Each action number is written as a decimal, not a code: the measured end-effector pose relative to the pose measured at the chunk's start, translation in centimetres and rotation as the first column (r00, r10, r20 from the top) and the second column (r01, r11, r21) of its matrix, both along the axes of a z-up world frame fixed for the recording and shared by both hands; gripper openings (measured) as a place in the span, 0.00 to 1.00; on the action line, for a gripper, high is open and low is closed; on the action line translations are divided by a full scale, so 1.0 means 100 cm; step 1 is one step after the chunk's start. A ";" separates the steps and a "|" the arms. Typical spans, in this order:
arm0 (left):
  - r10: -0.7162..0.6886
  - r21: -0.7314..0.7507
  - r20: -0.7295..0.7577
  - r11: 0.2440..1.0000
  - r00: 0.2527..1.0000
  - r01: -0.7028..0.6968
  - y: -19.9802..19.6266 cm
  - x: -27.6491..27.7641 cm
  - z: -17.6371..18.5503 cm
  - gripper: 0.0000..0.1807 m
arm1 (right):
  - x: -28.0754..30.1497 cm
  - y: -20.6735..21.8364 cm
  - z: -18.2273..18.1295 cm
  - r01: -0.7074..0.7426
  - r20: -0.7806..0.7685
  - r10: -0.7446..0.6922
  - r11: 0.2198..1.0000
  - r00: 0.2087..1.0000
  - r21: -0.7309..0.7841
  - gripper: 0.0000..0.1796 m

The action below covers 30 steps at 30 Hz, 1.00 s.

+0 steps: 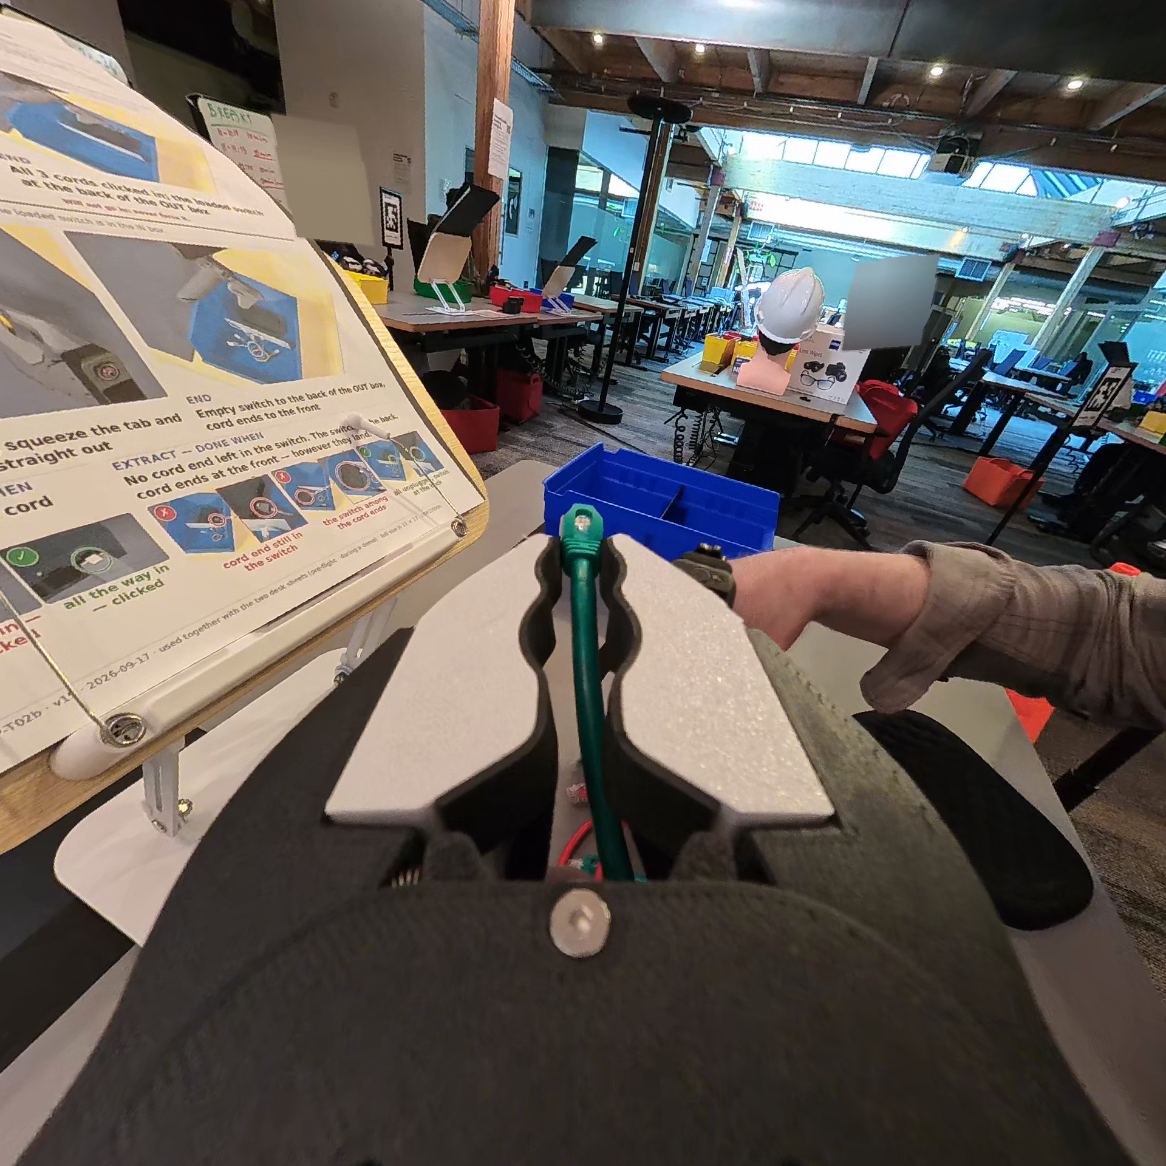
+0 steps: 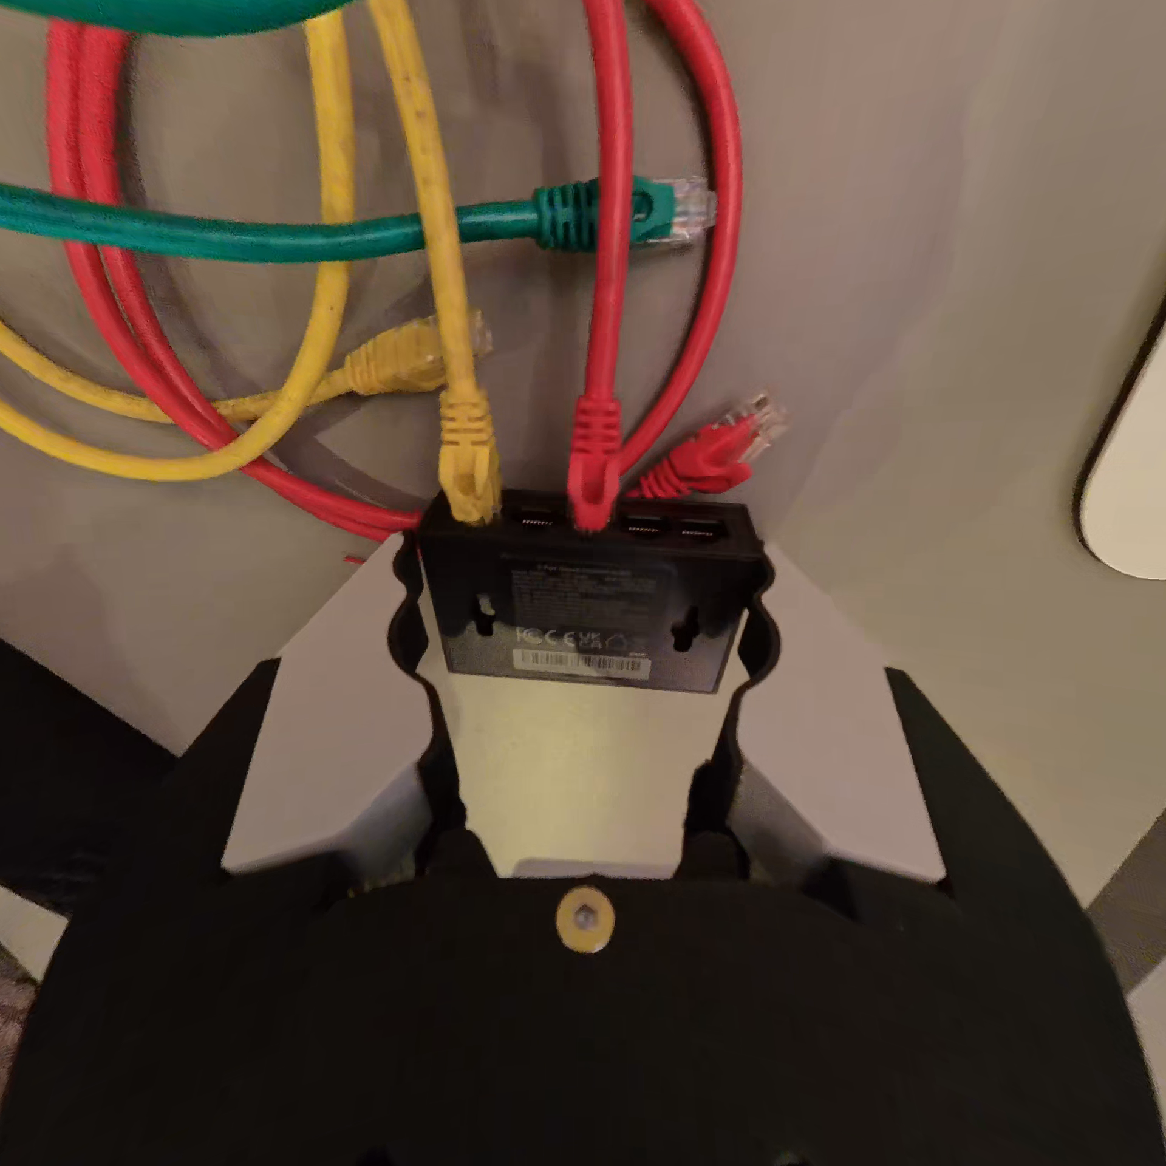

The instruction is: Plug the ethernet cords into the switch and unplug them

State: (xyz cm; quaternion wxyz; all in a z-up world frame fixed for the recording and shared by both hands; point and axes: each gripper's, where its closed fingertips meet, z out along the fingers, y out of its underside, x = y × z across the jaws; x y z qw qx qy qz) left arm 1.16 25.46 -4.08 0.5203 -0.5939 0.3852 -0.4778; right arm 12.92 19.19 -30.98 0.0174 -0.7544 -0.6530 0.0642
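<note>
In the left wrist view, my left gripper is shut on a green ethernet cord; its plug sticks out past the fingertips, raised above the table. In the right wrist view, my right gripper is shut on a black switch, label side up, ports facing away. A yellow cord's plug sits in the leftmost port and a red cord's plug in the third port. The green cord's other plug, a loose yellow plug and a loose red plug lie on the grey table.
A blue bin with a divider stands beyond the left gripper. An instruction sheet on a tilted stand fills the left. A person's sleeved arm reaches in from the right. A white rounded base lies at the right edge. The grippers' ends are close to 30 cm from one another.
</note>
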 end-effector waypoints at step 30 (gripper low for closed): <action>-0.029 -0.003 -0.022 1.000 0.999 0.029 -0.004 0.006 -0.005 0.07 | 0.005 0.000 0.077 -0.028 -0.263 0.031 1.000 0.964 0.014 0.54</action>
